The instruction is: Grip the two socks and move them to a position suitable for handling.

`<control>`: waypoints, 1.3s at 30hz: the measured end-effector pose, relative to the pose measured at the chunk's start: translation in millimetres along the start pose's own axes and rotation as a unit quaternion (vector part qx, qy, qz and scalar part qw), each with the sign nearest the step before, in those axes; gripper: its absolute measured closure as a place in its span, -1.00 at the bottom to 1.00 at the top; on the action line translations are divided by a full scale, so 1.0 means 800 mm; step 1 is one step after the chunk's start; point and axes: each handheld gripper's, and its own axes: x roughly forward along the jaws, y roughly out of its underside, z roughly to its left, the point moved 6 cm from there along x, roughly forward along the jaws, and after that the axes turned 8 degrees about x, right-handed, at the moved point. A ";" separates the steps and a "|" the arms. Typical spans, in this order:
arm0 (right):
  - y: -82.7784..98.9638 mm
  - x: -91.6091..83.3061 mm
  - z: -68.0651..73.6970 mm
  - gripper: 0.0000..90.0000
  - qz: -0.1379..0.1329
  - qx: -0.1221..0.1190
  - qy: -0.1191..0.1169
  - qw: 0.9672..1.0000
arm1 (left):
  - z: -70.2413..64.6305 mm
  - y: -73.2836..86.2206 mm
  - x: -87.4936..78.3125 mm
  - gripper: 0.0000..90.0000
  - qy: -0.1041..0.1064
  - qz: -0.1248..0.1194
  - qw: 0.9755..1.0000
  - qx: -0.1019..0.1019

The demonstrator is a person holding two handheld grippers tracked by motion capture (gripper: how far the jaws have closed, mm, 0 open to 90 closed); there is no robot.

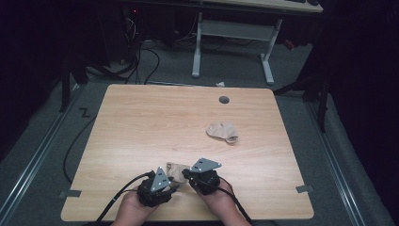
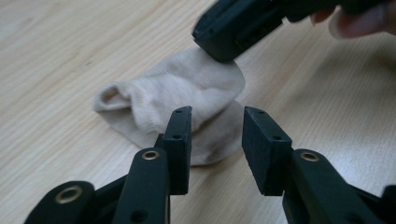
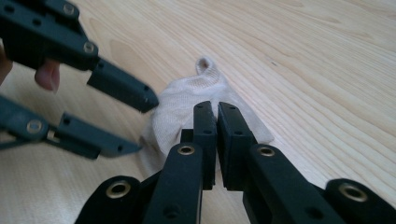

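Observation:
A small beige sock [image 1: 175, 168] lies crumpled near the table's front edge, between my two grippers. My right gripper [image 3: 216, 109] has its jaws together on a fold of the sock [image 3: 184, 100]; in the left gripper view its tip [image 2: 219, 46] pinches the sock's raised top [image 2: 187, 88]. My left gripper [image 2: 215, 126] stands open, its jaws on either side of the sock's near edge without pressing on it. In the right gripper view its two fingertips [image 3: 140, 123] reach the sock's left side. In the high view the left gripper [image 1: 171, 181] and the right gripper [image 1: 186, 173] face each other.
A second beige sock [image 1: 222, 132] lies right of the table's middle. A round cable hole [image 1: 224, 100] sits near the far edge. The wooden table [image 1: 141, 122] ends just behind my hands. A desk frame and cables stand on the floor beyond.

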 end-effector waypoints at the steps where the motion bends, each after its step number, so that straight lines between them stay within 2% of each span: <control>1: 0.000 -0.001 -0.003 0.93 -0.002 0.007 0.000 1.000 | -0.001 -0.001 0.003 0.40 0.002 0.003 1.000 0.002; 3: 0.000 -0.002 -0.005 0.93 -0.004 0.012 0.000 1.000 | -0.003 -0.002 0.010 0.40 0.004 0.008 1.000 0.005; 4: -0.001 -0.006 -0.011 0.93 -0.010 0.023 -0.001 1.000 | -0.006 -0.004 0.018 0.38 0.003 0.011 1.000 0.006; 9: 0.000 -0.010 -0.017 0.92 -0.016 0.035 -0.003 0.999 | -0.005 -0.003 0.033 0.41 0.006 0.027 1.000 0.001; 16: 0.000 -0.019 -0.029 0.92 -0.024 0.049 0.007 0.998 | -0.004 -0.001 0.033 0.48 0.011 0.031 0.999 -0.003; 20: 0.005 -0.030 -0.049 0.92 -0.029 0.065 0.024 0.997 | -0.001 0.004 0.028 0.49 0.015 0.034 0.999 -0.004; 21: 0.005 -0.030 -0.049 0.92 -0.029 0.065 0.024 0.997 | -0.001 0.004 0.028 0.49 0.015 0.034 0.999 -0.004; 22: 0.010 -0.034 -0.056 0.92 -0.027 0.071 0.029 0.997 | 0.002 0.007 0.025 0.49 0.013 0.037 0.999 -0.005; 25: 0.015 -0.038 -0.062 0.92 -0.023 0.075 0.030 0.996 | 0.010 0.014 0.019 0.49 0.008 0.041 0.999 -0.010; 29: 0.019 -0.039 -0.062 0.92 -0.018 0.076 0.028 0.997 | 0.022 0.022 0.012 0.49 0.004 0.045 0.999 -0.026; 30: 0.021 -0.037 -0.061 0.91 -0.014 0.076 0.025 0.997 | 0.030 0.027 0.008 0.49 0.000 0.046 0.998 -0.037; 34: 0.021 -0.036 -0.062 0.90 -0.013 0.078 0.023 0.997 | 0.040 0.032 0.005 0.50 -0.009 0.050 0.998 -0.045; 36: 0.018 -0.036 -0.066 0.73 -0.018 0.081 0.031 0.996 | 0.045 0.035 0.005 0.50 -0.013 0.052 0.997 -0.051; 39: 0.013 -0.040 -0.068 0.64 -0.029 0.082 0.032 0.996 | 0.048 0.033 0.004 0.50 -0.018 0.048 0.997 -0.054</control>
